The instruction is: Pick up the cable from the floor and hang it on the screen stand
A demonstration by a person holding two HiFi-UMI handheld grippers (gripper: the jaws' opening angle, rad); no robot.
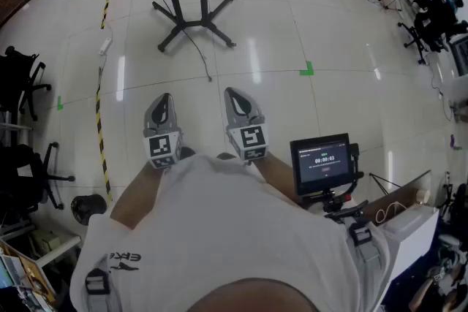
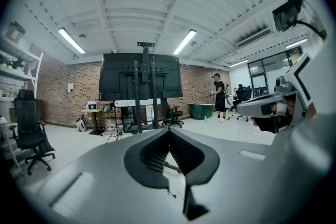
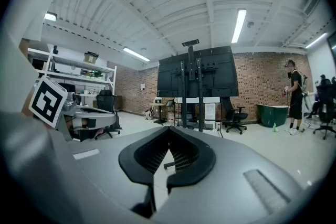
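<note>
Left tool (image 1: 162, 100): jaws closed together with nothing between them, held about level in front of the person's waist.
Right tool (image 1: 235, 95): likewise shut and empty, just beside the left one.
Cable (image 1: 199, 55): a thin dark line on the pale tiled floor (image 1: 292, 25), trailing from the stand's base toward the person, well ahead of both tools.
Screen stand (image 1: 191, 4): black, on splayed legs, farther ahead.
Why held so: it looked like a carrying pose; the cable seemed out of reach and was not yet picked up.
</note>
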